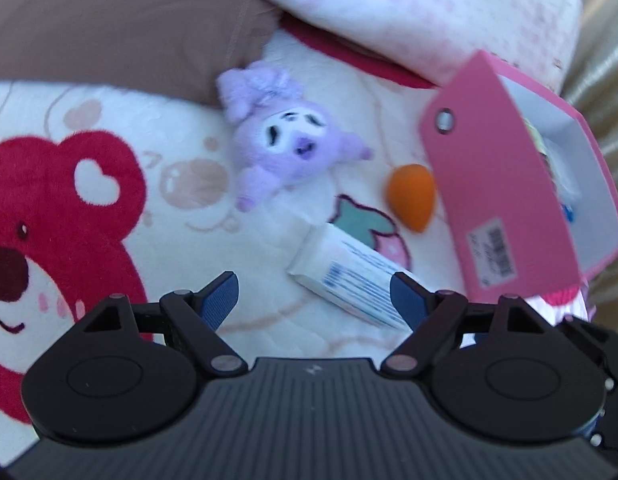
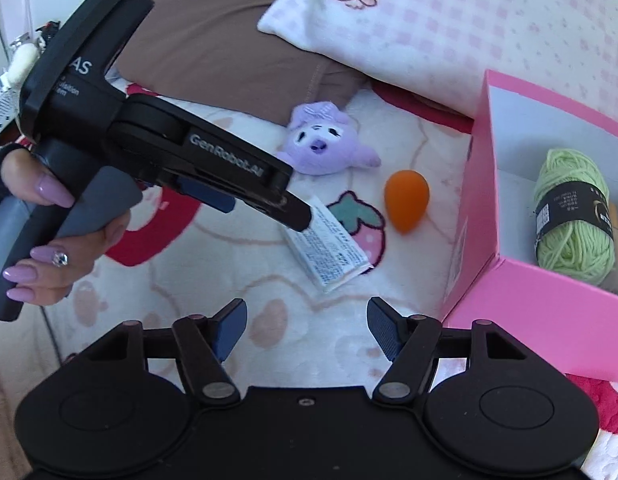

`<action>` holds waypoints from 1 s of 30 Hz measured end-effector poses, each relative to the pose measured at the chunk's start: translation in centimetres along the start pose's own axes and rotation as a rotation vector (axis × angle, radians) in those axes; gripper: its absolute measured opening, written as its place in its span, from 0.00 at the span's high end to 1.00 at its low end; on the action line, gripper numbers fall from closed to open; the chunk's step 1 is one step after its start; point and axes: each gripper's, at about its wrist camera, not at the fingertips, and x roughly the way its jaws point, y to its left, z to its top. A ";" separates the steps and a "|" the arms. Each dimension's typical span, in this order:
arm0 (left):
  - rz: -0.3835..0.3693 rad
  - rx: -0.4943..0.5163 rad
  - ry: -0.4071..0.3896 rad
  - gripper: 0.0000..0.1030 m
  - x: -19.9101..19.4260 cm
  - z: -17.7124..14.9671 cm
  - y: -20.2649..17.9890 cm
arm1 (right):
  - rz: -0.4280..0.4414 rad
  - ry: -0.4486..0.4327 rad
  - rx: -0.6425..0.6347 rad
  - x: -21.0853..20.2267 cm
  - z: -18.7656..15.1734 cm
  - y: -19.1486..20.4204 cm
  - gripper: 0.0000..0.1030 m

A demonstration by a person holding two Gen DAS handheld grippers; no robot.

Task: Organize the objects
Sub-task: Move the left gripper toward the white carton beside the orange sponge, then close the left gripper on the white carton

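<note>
A white tube-shaped box with blue print (image 1: 345, 276) (image 2: 329, 246) lies on the cream blanket. My left gripper (image 1: 315, 300) is open just above its near end; in the right wrist view its fingertips (image 2: 297, 214) sit over the box's far end. A purple plush toy (image 1: 285, 140) (image 2: 325, 144) and an orange egg-shaped sponge (image 1: 413, 196) (image 2: 407, 194) lie beyond. A pink box (image 1: 493, 184) (image 2: 481, 208) at the right holds a green yarn ball (image 2: 573, 216). My right gripper (image 2: 307, 330) is open and empty above the blanket.
A pink checked pillow (image 2: 449, 24) and a brown pillow (image 2: 213, 40) lie behind the objects. The blanket (image 1: 169, 208) has a red bear print (image 1: 49, 216). A shelf with small items stands at the far left (image 2: 13, 68).
</note>
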 end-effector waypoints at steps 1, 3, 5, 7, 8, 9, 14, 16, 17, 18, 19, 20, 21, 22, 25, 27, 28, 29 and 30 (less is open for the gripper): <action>-0.008 -0.010 -0.006 0.21 0.3 0.2 0.5 | -0.005 -0.007 0.001 0.4 -0.1 0.0 0.31; -0.035 -0.025 -0.015 0.22 0.9 0.4 1.2 | 0.005 -0.017 0.021 1.1 -0.3 0.1 0.31; -0.055 -0.037 -0.022 0.22 1.4 0.5 1.6 | 0.015 -0.008 0.034 1.8 -0.4 0.0 0.31; -0.071 -0.029 -0.036 0.24 1.7 0.5 1.7 | 0.017 0.004 0.040 2.6 -0.4 0.0 0.31; -0.074 -0.022 -0.042 0.25 1.9 0.5 1.7 | 0.015 0.009 0.045 2.8 -0.4 -0.1 0.31; -0.075 -0.012 -0.048 0.27 2.0 0.5 1.6 | 0.012 0.012 0.047 3.1 -0.4 -0.3 0.31; -0.083 0.016 -0.092 0.38 2.7 0.3 1.5 | 0.015 0.025 0.071 4.0 -0.4 -1.0 0.31; -0.092 0.020 -0.107 0.41 2.9 0.4 1.5 | 0.015 0.024 0.076 4.4 -0.5 -1.0 0.31; -0.102 0.023 -0.109 0.47 2.9 0.5 1.4 | 0.013 0.022 0.073 4.6 -0.5 -0.9 0.31; -0.117 0.024 -0.105 0.54 2.8 0.5 1.4 | 0.009 0.016 0.068 4.8 -0.5 -0.7 0.31; -0.137 0.019 -0.089 0.58 2.8 0.6 1.4 | 0.007 0.010 0.062 4.9 -0.5 -0.6 0.31; -0.163 0.005 -0.060 0.66 2.8 0.7 1.5 | 0.006 0.007 0.057 4.9 -0.5 -0.4 0.31; -0.185 -0.020 -0.034 0.66 2.8 0.7 1.6 | 0.004 0.006 0.053 5.0 -0.5 -0.3 0.31; -0.209 -0.042 -0.009 0.66 2.8 0.6 1.8 | 0.003 0.006 0.050 5.0 -0.4 -0.2 0.31; -0.248 -0.095 0.024 0.67 2.5 -0.3 2.3 | -0.005 0.019 0.039 5.0 -0.4 0.0 0.27; -0.264 -0.127 0.071 0.67 2.3 -0.9 2.5 | -0.009 0.024 0.030 4.9 -0.5 0.1 0.27; -0.275 -0.142 0.095 0.67 2.2 -1.3 2.7 | -0.012 0.029 0.031 4.7 -0.5 0.1 0.27; -0.283 -0.159 0.123 0.67 2.0 -1.7 2.9 | -0.012 0.033 0.034 4.6 -0.6 0.1 0.27; -0.295 -0.178 0.145 0.67 1.9 -2.2 3.1 | -0.008 0.033 0.037 4.4 -0.6 0.1 0.26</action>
